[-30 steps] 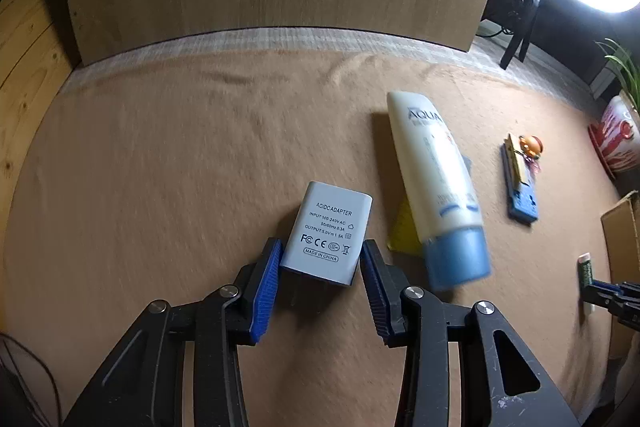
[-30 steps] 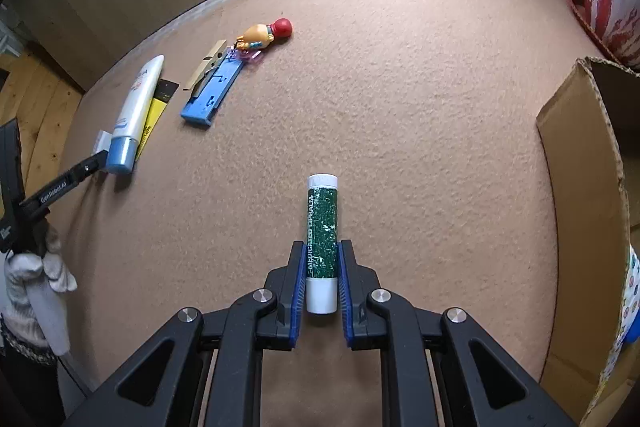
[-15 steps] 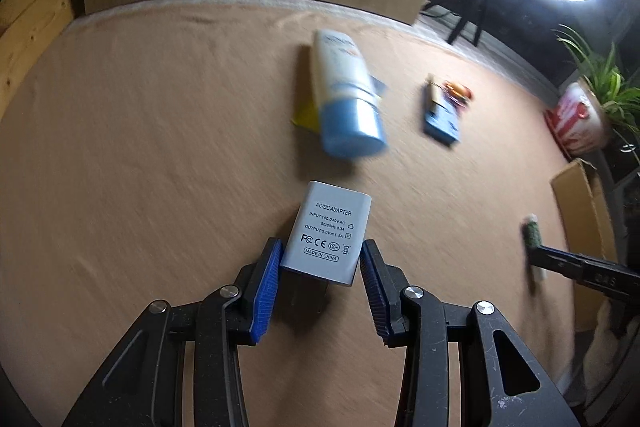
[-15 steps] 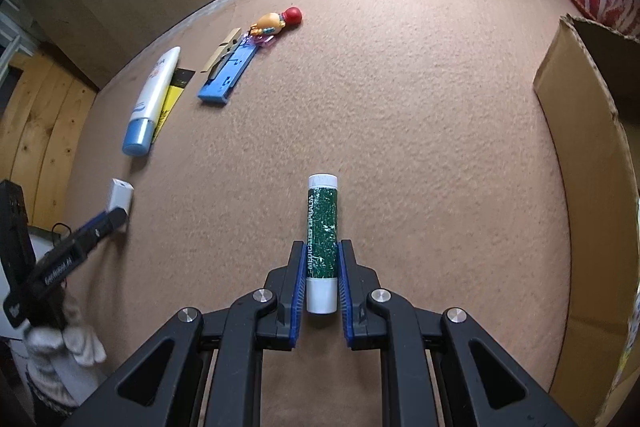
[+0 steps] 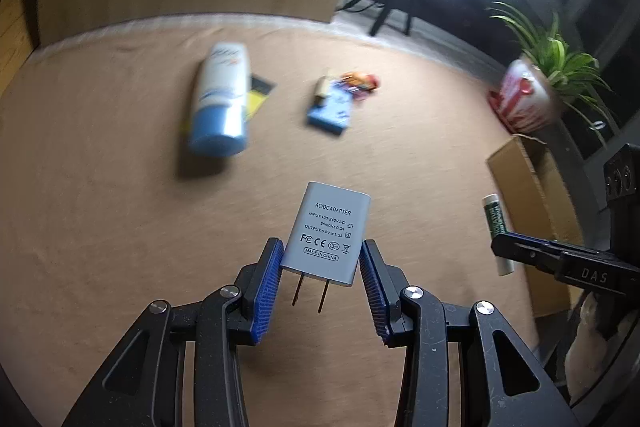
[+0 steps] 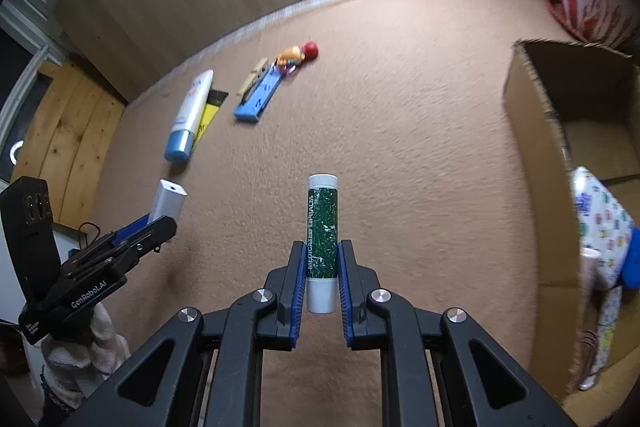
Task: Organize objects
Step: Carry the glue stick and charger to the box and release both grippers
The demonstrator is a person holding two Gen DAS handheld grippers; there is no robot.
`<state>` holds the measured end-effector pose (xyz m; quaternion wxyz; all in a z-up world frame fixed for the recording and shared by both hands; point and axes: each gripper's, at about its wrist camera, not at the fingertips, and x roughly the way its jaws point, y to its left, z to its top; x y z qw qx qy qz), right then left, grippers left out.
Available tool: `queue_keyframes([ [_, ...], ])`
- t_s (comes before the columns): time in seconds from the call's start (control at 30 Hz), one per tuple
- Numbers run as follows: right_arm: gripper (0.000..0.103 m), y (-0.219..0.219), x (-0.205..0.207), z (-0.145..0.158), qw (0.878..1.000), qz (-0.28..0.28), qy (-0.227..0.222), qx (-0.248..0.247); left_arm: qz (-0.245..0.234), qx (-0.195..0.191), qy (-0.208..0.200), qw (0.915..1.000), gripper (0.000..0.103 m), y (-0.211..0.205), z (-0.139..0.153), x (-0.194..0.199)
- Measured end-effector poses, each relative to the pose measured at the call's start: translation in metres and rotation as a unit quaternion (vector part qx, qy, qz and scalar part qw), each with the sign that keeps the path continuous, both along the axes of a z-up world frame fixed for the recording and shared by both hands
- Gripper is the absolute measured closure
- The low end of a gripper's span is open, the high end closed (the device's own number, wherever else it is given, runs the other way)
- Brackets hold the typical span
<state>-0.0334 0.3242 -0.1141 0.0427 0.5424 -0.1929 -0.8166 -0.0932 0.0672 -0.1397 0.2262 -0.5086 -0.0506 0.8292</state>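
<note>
My left gripper (image 5: 320, 253) is shut on a white AC/DC adapter (image 5: 326, 233), held above the tan carpet with its two prongs showing underneath. My right gripper (image 6: 321, 261) is shut on a green-and-white lip balm tube (image 6: 322, 231), also held above the carpet. The right gripper's balm tube (image 5: 497, 227) shows at the right of the left wrist view. The left gripper and adapter (image 6: 168, 201) show at the left of the right wrist view. An open cardboard box (image 6: 560, 131) stands at the right.
On the carpet lie a white tube with a blue cap (image 6: 188, 119) over a yellow card (image 6: 208, 117), a blue flat piece (image 6: 258, 97) with a wooden clothespin (image 6: 252, 77), and a small toy figure (image 6: 298, 55). The box holds patterned packets (image 6: 600, 223). A potted plant (image 5: 528, 99) stands beyond it.
My left gripper has lifted the adapter off the carpet and swung right, toward the box. My right gripper has carried the balm tube right, closer to the box.
</note>
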Motion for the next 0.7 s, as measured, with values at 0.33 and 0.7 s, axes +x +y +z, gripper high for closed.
queue_keyframes([
  [0.33,0.089,0.052,0.039,0.035,0.998,-0.041,0.032,0.02,-0.068,0.024,0.028,0.997,0.06,0.075,0.033,0.014],
  [0.7,0.089,0.124,0.085,0.044,0.99,-0.124,0.037,0.053,-0.157,0.042,0.042,0.9859,0.06,0.174,0.05,0.036],
])
